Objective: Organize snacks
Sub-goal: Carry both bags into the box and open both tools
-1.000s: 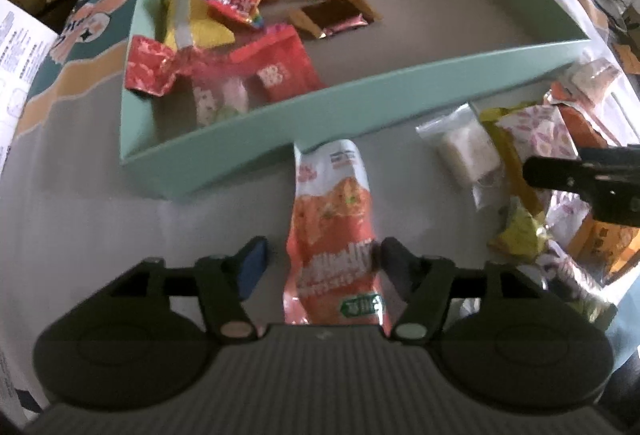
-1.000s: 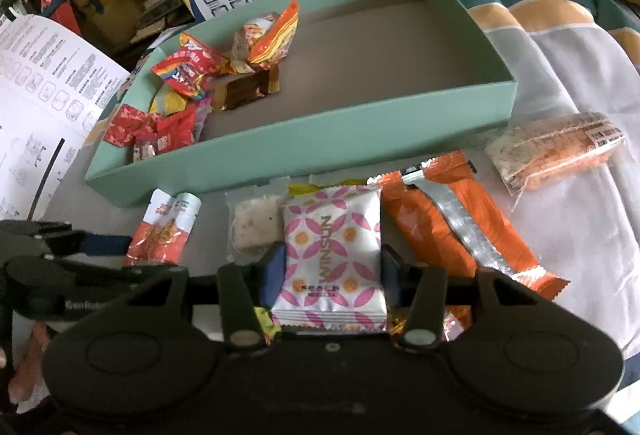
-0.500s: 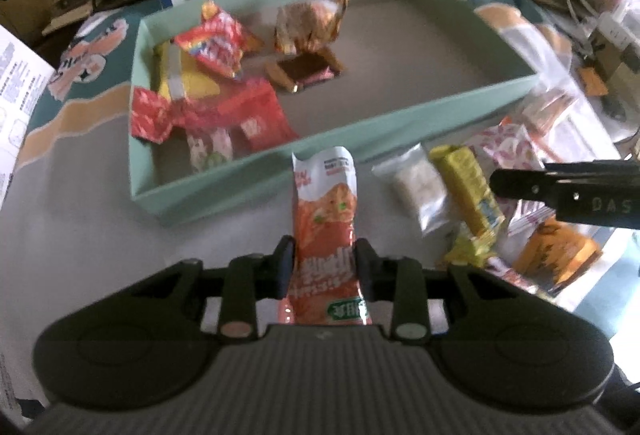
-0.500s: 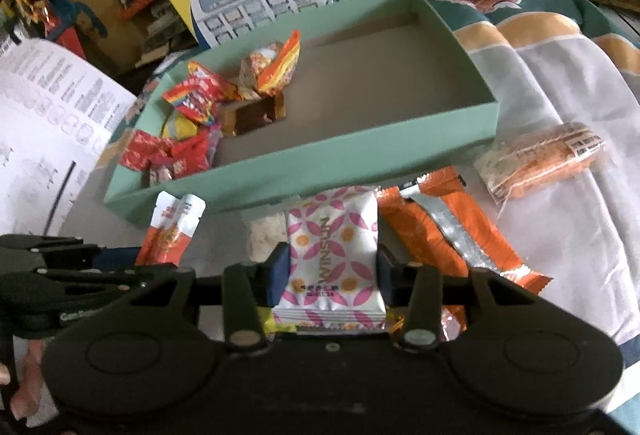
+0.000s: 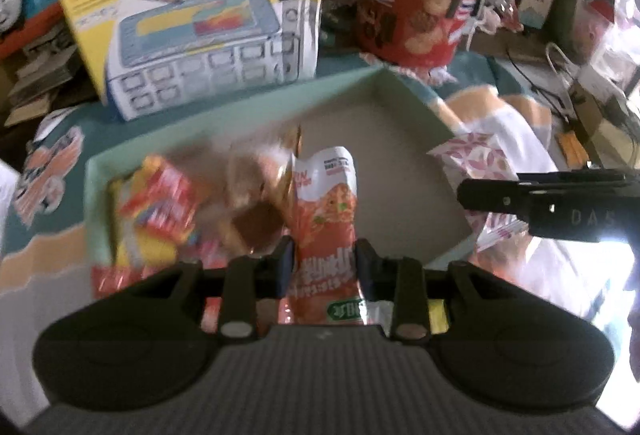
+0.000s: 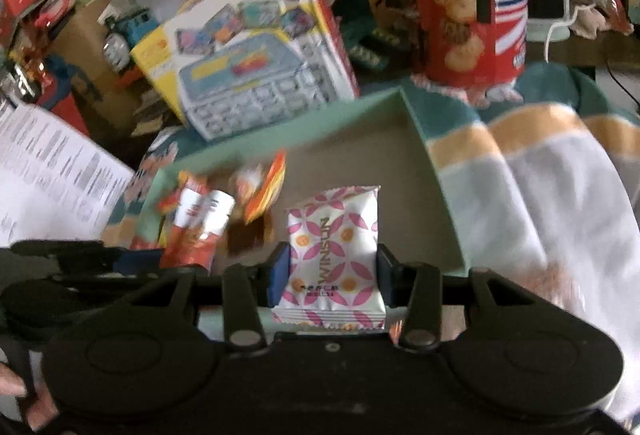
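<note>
While both packets hang over the tray, the orange snack sachet (image 5: 325, 219) sits pinched near its lower end in the left gripper (image 5: 325, 261), whose jaws are drawn nearly together on it, with its free upper end standing toward 12 o'clock above the tray floor. The pink-patterned snack packet (image 6: 333, 247) is likewise clamped across its lower half by the right gripper (image 6: 329, 271), jaws part-way closed against both side edges. Judged from their look, both are light, soft film pouches: slippery, easily creased, contents possibly crushable, so a hold across the flat body close to a sealed end seems soundest, with modest pressure. Below them lies the green tray (image 6: 448, 203), its floor bare at the 3 o'clock end, while loose wrapped sweets (image 5: 160, 203) crowd the 9 o'clock end; blur prevents telling these apart. Beyond the tray, at 11 o'clock, leans a toy box (image 6: 256, 63), and at 1 o'clock stands a red biscuit tin (image 6: 468, 7). A striped cloth (image 6: 540, 171) covers the bench at 3 o'clock.
</note>
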A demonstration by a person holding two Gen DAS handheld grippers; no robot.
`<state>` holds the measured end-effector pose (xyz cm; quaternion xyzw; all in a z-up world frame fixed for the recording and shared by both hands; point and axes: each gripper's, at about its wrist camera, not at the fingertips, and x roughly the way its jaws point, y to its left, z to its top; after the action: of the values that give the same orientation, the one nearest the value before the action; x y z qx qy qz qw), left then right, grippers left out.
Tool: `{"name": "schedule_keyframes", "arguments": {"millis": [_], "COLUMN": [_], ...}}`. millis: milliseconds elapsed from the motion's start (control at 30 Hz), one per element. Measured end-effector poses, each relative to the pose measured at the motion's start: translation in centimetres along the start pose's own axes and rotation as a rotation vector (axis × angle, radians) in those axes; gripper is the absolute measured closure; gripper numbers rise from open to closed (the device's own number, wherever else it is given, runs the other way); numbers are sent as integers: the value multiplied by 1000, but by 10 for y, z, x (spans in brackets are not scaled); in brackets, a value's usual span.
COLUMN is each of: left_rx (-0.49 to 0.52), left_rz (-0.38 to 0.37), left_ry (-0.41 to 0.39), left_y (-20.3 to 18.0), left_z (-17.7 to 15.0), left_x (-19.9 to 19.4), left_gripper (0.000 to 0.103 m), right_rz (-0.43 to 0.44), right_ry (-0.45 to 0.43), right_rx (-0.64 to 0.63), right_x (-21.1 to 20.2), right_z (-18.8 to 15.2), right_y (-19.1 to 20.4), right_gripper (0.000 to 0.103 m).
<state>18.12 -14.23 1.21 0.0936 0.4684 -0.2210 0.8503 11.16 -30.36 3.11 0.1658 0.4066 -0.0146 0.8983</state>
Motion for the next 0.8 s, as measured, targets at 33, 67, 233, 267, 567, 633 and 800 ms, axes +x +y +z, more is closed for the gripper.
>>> {"name": "schedule_keyframes", "arguments": {"millis": [33,67,233,267,567,633,800], "left_rx": [-4,-9,-28,-28,-67,-66,-86], "left_rz": [7,14,22,24,53,77,89], "left_ry": [-7,-11,-24,-25,-10,-32,-26], "left_y": [-1,-2,-2,-2,7,7,13], "left_z": [12,23,67,73,100,100,97], "left_x": [9,19,58,64,113,113,102], "left_gripper": [71,71,71,71,30,13,6], "right_rz": [-2,-4,-1,1,-4,-11,-26], "right_ry": [-2,-5,1,7,32,7,-29], "right_rx": [1,6,21,24,32,35,54], "right_x": [6,15,60,69,117,115,99], "right_z": [13,25,79,87,114,113,106], "right_y": [-3,-5,-18,-20,-35,-33,-31], "right_gripper": [59,59,59,59,37,14,3]}}
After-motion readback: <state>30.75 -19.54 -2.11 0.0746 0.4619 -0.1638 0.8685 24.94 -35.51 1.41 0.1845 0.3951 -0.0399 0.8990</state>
